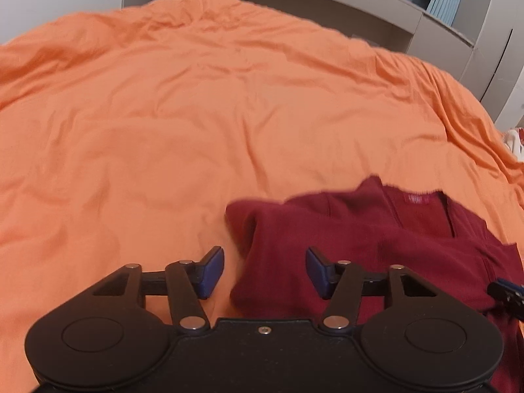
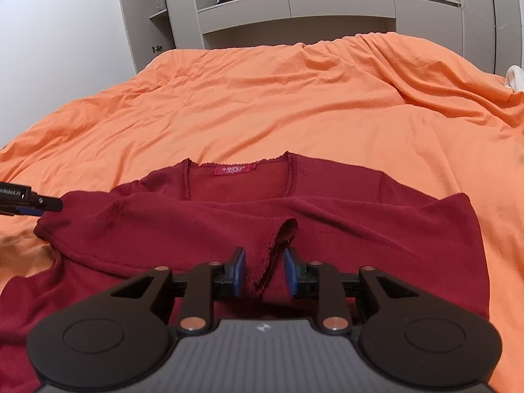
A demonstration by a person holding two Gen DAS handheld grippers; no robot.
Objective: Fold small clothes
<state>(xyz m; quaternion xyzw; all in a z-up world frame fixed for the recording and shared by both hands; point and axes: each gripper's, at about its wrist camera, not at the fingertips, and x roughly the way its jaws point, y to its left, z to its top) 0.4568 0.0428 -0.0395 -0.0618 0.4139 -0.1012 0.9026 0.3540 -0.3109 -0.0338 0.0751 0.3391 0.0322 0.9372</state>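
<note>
The right gripper (image 2: pixel 264 270) has its blue pads (image 2: pixel 238 270) a little way apart with the scalloped sleeve cuff (image 2: pixel 276 245) hanging between them. Can't really tell if a pad actually touches the fabric, so I wouldn't call it a grip. The left gripper (image 1: pixel 264 271) is spread wide with nothing in it, hovering at the left edge of the dark red top (image 2: pixel 294 216), one pad over bare orange bedspread (image 1: pixel 196 114). The top lies front-up near the bed's edge, neckline and red label (image 2: pixel 234 170) facing away, one sleeve folded across the chest. Its lower part is hidden under the gripper bodies, and the left view is blurry. Beige cabinets (image 2: pixel 294 6) sit behind the bed, their shelf contents too small to make out.
</note>
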